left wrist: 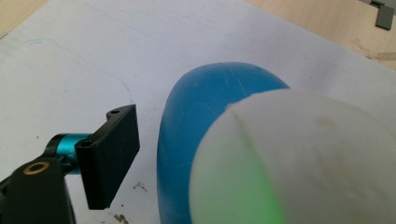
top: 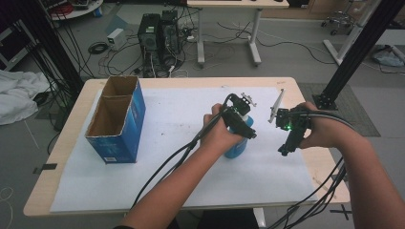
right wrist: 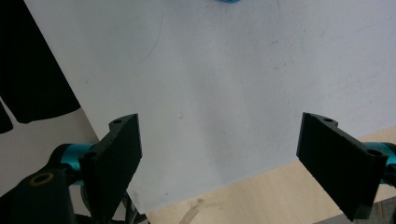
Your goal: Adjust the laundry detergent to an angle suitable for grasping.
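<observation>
The left gripper (top: 241, 125) sits over a blue bottle with a white cap (left wrist: 299, 158), its one visible pad (left wrist: 109, 156) just clear of the blue wall, so whether the grip has bitten I cannot tell. The right gripper (right wrist: 219, 154) hangs off to that bottle's far side with its jaws wide apart and nothing between them, above the white sheet (right wrist: 224, 70) near the bench (right wrist: 261, 200) edge. As I judge it, a hold this close to the rounded cap could slide off or tip the bottle, well short of the blue cardboard box (top: 117, 119) on the left gripper's other side.
</observation>
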`<state>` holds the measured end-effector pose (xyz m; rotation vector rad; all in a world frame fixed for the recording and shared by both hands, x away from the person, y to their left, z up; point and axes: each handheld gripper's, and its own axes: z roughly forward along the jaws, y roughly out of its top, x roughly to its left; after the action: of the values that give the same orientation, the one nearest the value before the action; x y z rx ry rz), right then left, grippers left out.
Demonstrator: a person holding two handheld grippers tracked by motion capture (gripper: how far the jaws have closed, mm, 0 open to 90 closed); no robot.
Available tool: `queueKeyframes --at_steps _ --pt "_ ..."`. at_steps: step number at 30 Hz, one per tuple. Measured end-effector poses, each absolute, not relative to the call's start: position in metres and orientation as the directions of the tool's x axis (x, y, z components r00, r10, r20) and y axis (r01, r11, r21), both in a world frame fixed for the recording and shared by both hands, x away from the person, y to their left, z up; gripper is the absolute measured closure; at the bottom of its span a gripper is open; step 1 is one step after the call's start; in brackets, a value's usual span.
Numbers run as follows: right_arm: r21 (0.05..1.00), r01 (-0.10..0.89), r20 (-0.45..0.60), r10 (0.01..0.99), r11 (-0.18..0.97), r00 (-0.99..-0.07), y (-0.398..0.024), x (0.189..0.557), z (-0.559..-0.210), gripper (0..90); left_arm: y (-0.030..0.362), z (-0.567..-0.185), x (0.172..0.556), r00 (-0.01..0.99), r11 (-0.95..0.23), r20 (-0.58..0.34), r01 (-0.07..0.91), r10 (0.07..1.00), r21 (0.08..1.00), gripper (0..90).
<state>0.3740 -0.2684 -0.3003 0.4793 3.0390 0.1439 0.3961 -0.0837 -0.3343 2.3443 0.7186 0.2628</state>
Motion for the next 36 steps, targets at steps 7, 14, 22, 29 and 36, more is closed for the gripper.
queueKeyframes --at_steps 7,14,22,29,36 --pt "0.101 0.311 -0.046 0.317 0.945 -0.947 -0.2689 0.3731 -0.3002 13.3 -0.0847 -0.3339 0.3940 0.829 -0.636 0.015 0.418 0.560 0.649 25.3" --pt "0.106 0.308 -0.044 0.314 0.945 -0.948 -0.2693 0.3736 -0.3018 13.3 -0.0861 -0.3340 0.3919 0.835 -0.653 0.030 0.406 0.549 0.640 33.3" --pt "0.103 0.312 -0.043 0.318 0.944 -0.947 -0.2702 0.3740 -0.3033 13.3 -0.0874 -0.3329 0.3895 0.839 -0.666 0.062 0.382 0.541 0.641 37.6" --pt "0.104 0.316 -0.040 0.322 0.943 -0.946 -0.2715 0.3740 -0.3048 13.3 -0.0874 -0.3315 0.3890 0.843 -0.680 0.067 0.381 0.534 0.626 38.5" --pt "0.100 0.323 -0.039 0.329 0.941 -0.944 -0.2692 0.3750 -0.3051 13.3 -0.0864 -0.3285 0.3872 0.874 -0.721 0.086 0.335 0.478 0.607 38.8"
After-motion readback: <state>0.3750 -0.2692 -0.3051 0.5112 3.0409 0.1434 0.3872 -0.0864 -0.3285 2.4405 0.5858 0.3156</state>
